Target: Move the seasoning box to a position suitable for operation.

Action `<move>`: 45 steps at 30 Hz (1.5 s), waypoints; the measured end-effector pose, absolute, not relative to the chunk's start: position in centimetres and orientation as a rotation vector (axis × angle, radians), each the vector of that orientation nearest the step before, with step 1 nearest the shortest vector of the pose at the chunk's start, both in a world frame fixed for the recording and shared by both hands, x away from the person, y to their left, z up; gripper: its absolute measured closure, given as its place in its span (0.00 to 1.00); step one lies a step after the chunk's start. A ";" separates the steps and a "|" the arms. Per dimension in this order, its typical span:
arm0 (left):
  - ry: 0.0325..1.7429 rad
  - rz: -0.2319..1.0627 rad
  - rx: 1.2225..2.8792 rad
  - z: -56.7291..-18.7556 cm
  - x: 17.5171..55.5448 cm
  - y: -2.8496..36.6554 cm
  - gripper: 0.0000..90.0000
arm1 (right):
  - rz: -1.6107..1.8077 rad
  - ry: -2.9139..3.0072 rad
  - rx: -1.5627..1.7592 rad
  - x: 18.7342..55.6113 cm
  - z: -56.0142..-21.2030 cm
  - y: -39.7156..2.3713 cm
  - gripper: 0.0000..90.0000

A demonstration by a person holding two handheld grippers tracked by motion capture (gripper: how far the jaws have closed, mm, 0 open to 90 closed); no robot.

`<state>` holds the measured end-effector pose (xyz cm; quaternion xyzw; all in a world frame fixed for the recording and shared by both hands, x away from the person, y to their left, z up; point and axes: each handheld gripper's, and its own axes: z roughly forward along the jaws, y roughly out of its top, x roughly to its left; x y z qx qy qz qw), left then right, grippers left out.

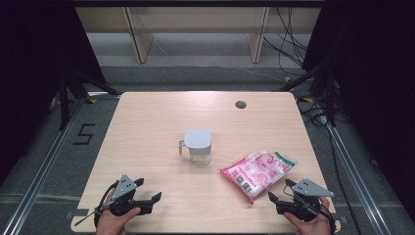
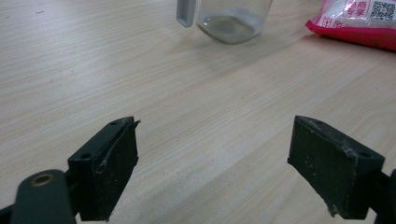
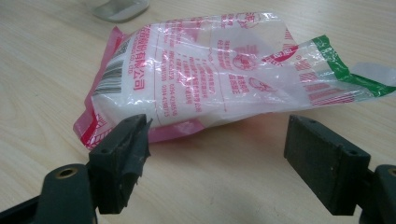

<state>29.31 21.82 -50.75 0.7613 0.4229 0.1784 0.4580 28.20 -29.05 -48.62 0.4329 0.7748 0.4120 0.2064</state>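
High view: a person's two hands come in at the near edge of a pale wooden table (image 1: 161, 117), each holding a black two-jaw gripper. The left gripper (image 1: 147, 191) sits low over the table's near left corner with its jaws spread apart and nothing between them. The right gripper (image 1: 280, 191) sits over the near right corner, jaws likewise spread wide and empty.

Ahead of the left gripper and off toward its right, well apart from it, stands a small clear plastic jug with a grey lid and a side handle (image 1: 196, 145), upright on the table. In the left gripper view the base of that jug (image 2: 231, 21) shows far beyond the jaws, with bare wood grain between the two black pads (image 2: 109, 168).

Just ahead of the right gripper lies a soft plastic bag printed in pink and red, with a green strip at one end and white contents (image 1: 257, 171). It lies flat on the table, near the jaws but not touching them. In the right gripper view the bag (image 3: 215, 74) lies just beyond the open jaws, its pink sealed edge nearest the left pad (image 3: 123, 154), and a strip of bare table separates them. The bag lies to the jug's right, apart from it.
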 end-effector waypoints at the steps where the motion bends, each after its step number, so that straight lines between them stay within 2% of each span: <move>1: 1.047 0.444 1.877 -50.8 29.3 21.8 0.17 | 1.137 2.156 1.197 28.2 -48.6 -29.1 0.25; 13: 1.053 0.442 1.875 -50.8 29.6 21.8 0.17 | 1.125 2.157 1.184 28.2 -48.6 -29.2 0.25; 15: 1.053 0.447 1.868 -50.8 29.7 21.7 0.17 | 1.125 2.151 1.268 27.8 -48.5 -28.9 0.25; 21: 1.066 0.475 1.846 -50.3 30.4 21.9 0.17 | 1.128 2.157 1.188 28.2 -48.6 -29.2 0.26; 29: 1.087 0.492 1.815 -49.2 33.0 21.2 0.20 | 1.134 2.154 1.182 28.3 -48.6 -29.2 0.26; 35: 1.028 0.518 1.825 -48.4 34.6 19.8 0.23 | 1.129 2.150 1.248 27.9 -48.5 -28.9 0.26; 45: 0.969 0.565 1.860 -47.9 38.2 17.2 0.47 | 1.140 2.158 1.195 28.3 -48.7 -29.2 0.26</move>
